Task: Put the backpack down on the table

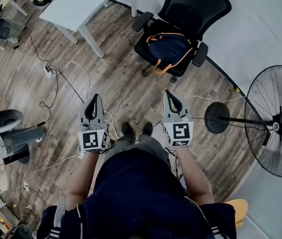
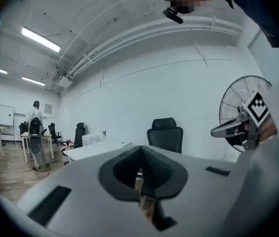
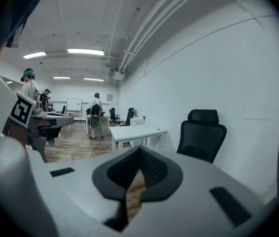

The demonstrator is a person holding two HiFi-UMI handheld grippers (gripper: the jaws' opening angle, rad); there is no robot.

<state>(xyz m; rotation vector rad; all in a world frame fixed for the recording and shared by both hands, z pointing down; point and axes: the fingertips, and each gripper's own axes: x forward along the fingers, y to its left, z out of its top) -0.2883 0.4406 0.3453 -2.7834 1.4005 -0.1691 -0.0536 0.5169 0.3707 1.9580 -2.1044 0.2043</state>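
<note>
Readable print: only the black-and-white square markers on each gripper's cube; no lettering can be made out. The backpack, dark blue with orange trim, lies on the seat of a black office chair, not on the counter. The white counter stands to the chair's left, with a strip of bare wood floor between its near leg and the chair. Open floor runs from the person's shoes to the chair base. On the left side of the floor lie loose cables and a power strip. A standing fan is to the right, its round base near the right gripper. The left gripper and the right are held side by side in front of the person. Both have their jaw tips pressed together, with nothing between them and touching nothing.
</note>
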